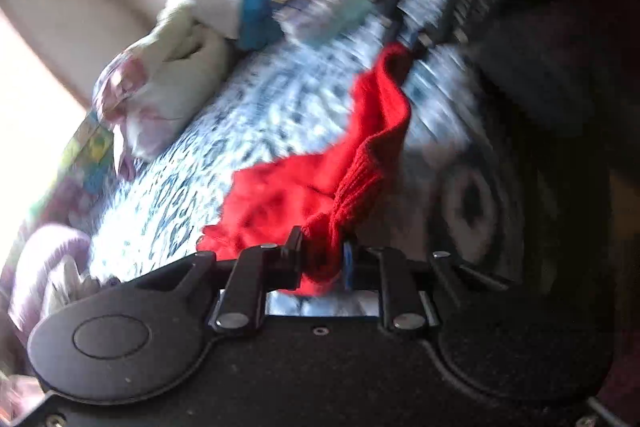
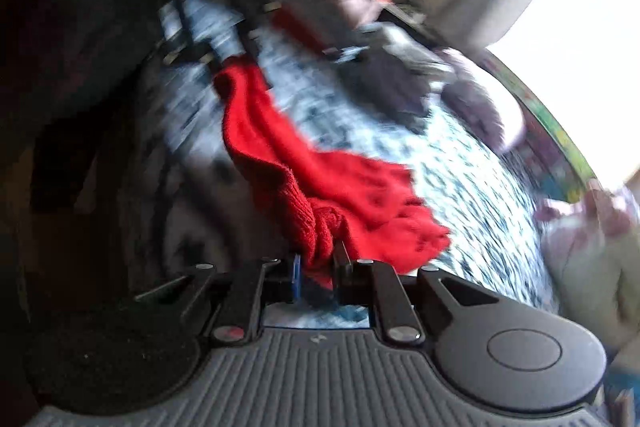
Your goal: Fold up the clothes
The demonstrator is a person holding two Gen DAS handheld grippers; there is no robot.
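You worked over a bed with a blue-and-white patterned cover (image 1: 256, 115), a white pillow (image 1: 168, 67) at its left edge, a bright window (image 2: 568, 11) beyond. Your left gripper (image 1: 322, 251) and right gripper (image 2: 318, 259) each pinched the red knit sweater (image 1: 360, 155), stretched above the cover's middle.

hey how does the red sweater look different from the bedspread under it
The red sweater is one solid colour; the bedspread is a blue-and-white pattern. The sweater is chunky ribbed knit, bunched and lifted; the bedspread lies spread out flat. The sweater is pinched by both the left tongs and right tongs; the bedspread is not gripped. Both are blurred by motion.
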